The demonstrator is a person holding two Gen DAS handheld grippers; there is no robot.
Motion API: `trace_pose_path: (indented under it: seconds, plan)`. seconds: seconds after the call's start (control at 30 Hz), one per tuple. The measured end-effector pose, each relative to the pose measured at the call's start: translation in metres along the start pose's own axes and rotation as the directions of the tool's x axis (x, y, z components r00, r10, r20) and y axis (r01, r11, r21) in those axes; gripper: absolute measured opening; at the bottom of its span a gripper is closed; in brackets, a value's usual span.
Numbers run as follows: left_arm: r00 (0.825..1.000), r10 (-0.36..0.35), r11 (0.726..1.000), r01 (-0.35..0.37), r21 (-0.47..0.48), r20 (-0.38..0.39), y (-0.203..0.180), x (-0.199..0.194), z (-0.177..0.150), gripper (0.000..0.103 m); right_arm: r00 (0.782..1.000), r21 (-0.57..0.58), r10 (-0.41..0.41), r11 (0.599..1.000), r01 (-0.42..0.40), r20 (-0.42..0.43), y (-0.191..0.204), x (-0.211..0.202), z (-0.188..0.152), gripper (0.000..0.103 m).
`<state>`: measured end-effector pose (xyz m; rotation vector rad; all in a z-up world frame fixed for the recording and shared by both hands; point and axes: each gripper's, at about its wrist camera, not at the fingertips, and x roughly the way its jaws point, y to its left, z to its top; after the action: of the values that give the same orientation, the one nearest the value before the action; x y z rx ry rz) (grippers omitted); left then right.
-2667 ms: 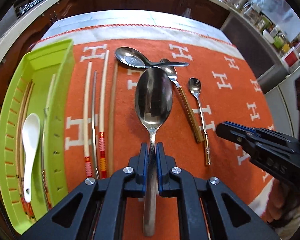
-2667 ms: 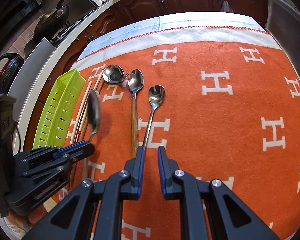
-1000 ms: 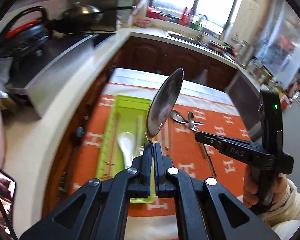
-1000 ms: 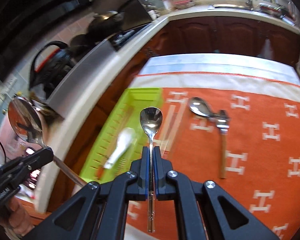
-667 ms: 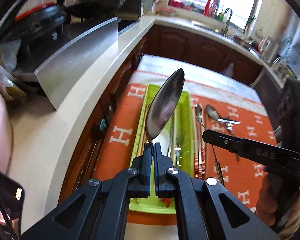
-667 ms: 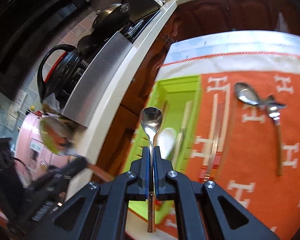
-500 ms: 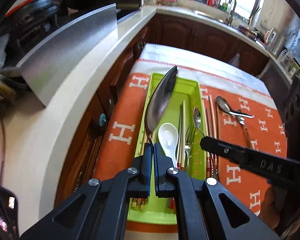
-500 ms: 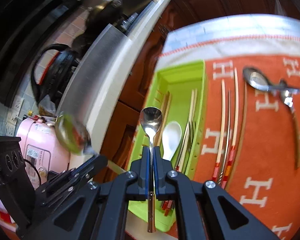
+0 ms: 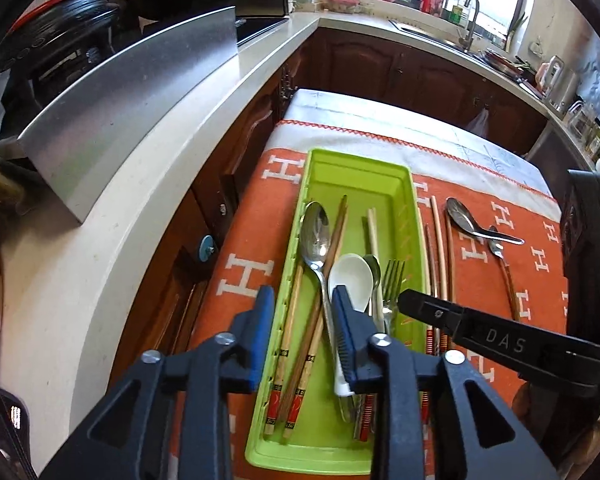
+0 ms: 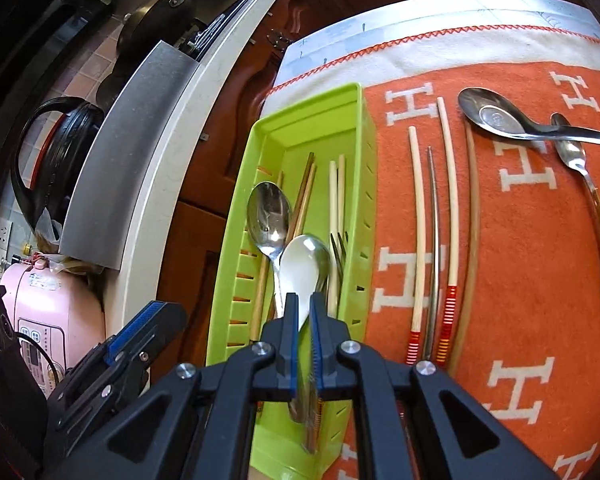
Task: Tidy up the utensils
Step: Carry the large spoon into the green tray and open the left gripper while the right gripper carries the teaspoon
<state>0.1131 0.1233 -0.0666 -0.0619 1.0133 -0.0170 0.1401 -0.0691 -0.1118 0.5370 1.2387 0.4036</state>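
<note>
The green utensil tray point(image 9: 356, 168) point(image 10: 364, 128) sits at the left edge of the orange cloth. In it lie a large steel spoon point(image 9: 316, 232) point(image 10: 269, 216), a white ceramic spoon point(image 9: 350, 276) point(image 10: 300, 268), a small spoon point(image 9: 374, 268), a fork point(image 9: 392, 280) and chopsticks point(image 9: 332, 248). My left gripper point(image 9: 302, 300) is open and empty over the tray's near end. My right gripper point(image 10: 304, 304) point(image 9: 404, 300) is open just above the tray, with nothing held between its fingers.
On the cloth right of the tray lie several chopsticks point(image 10: 448, 200), a soup spoon point(image 10: 496, 116) and a wooden-handled spoon point(image 10: 596, 208). A white counter point(image 9: 120, 184) with a steel splash guard runs along the left. Brown cabinets stand behind.
Both grippers came down over the tray and opened. The large spoon left my left gripper and the small spoon left my right gripper; both now lie in the tray.
</note>
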Motion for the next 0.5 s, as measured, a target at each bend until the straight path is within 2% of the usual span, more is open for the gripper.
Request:
trace_pose_path:
  seconds: [0.13, 0.17, 0.33, 0.5]
  plan:
    - [0.999, 0.039, 0.999, -0.039, -0.004, 0.01, 0.001, -0.005, -0.005, 0.048, 1.0, -0.017, -0.008, 1.0, 0.008, 0.011, 0.003, -0.006, 0.001, 0.008]
    - [0.999, 0.045, 0.999, -0.045, -0.002, 0.013, 0.001, -0.006, -0.006, 0.049, 1.0, -0.022, -0.008, 1.0, 0.008, 0.017, 0.003, -0.009, 0.0, 0.008]
    - [0.998, 0.067, 0.998, -0.067, 0.006, 0.007, -0.001, -0.009, -0.013, 0.05, 0.999, -0.034, -0.009, 0.999, 0.011, 0.048, -0.001, -0.025, 0.001, 0.008]
    - [0.997, 0.076, 0.997, -0.076, 0.015, -0.006, -0.008, -0.01, -0.017, 0.053, 0.993, -0.059, -0.065, 0.996, 0.071, 0.102, -0.012, -0.048, 0.005, 0.008]
